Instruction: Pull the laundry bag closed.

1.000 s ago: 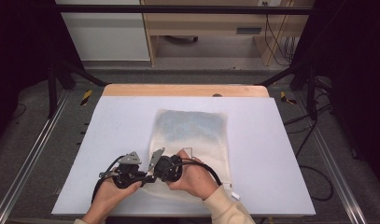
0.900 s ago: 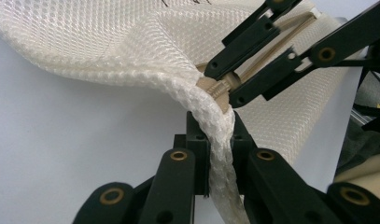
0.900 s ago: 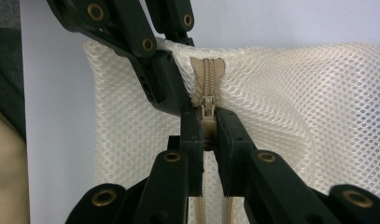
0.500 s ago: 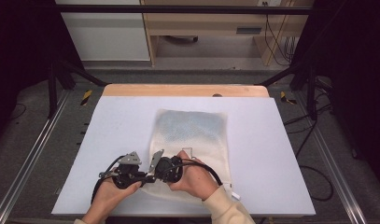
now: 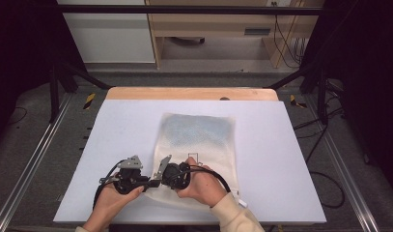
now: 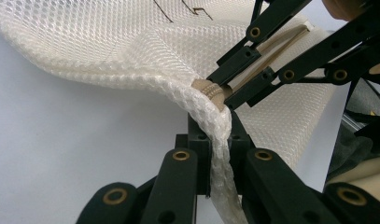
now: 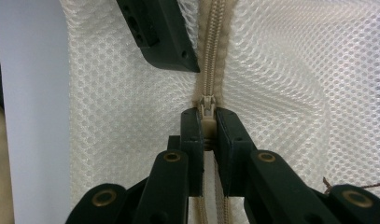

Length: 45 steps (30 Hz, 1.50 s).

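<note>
A white mesh bag with something bluish inside lies flat on the table, and both grippers meet at its near left corner. In the left gripper view, my left gripper is shut on a bunched fold of the bag's mesh edge, next to the end of the beige zipper. My right gripper is shut on the beige zipper pull, and the zipper runs straight ahead of it. From above, the left gripper and right gripper sit tip to tip.
The white table top has a wooden strip along its far edge. Metal rails run down both sides of the table. A small tag lies on the bag near the right hand.
</note>
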### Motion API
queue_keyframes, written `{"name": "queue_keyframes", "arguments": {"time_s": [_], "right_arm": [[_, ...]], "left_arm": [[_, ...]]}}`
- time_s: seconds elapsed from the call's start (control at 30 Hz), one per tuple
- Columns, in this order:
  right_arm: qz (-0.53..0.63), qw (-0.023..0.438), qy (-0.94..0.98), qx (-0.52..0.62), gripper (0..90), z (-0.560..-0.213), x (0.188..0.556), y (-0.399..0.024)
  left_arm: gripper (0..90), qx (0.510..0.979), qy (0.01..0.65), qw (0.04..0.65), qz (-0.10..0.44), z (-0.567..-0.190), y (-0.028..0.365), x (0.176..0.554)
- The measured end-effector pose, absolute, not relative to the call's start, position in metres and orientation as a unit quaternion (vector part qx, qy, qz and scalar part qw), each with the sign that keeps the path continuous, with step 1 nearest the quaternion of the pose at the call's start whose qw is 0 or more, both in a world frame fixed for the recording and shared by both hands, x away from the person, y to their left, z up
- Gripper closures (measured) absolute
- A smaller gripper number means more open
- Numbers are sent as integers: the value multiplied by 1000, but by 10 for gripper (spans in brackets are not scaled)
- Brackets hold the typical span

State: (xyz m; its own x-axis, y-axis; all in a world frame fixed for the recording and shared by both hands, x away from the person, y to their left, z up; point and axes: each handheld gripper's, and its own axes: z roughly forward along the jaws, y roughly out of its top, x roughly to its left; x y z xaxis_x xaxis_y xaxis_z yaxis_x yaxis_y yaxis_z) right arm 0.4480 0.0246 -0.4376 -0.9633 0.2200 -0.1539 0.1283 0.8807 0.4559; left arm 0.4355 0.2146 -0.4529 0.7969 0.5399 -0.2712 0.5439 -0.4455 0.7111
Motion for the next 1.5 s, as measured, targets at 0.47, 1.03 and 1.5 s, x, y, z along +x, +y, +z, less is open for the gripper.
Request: {"name": "queue_keyframes", "arguments": {"time_s": [0.47,1.03,1.5], "right_arm": [[233,95,964,87,822,-437,449,21],[228,90,965,93,823,-437,449,15],[222,89,965,106,822,-440,448,1]], "left_arm": [[850,852,316,417,-6,-455,214,436],[850,848,317,424,-6,-454,213,434],[849,848,317,425,-9,-455,214,432]]}}
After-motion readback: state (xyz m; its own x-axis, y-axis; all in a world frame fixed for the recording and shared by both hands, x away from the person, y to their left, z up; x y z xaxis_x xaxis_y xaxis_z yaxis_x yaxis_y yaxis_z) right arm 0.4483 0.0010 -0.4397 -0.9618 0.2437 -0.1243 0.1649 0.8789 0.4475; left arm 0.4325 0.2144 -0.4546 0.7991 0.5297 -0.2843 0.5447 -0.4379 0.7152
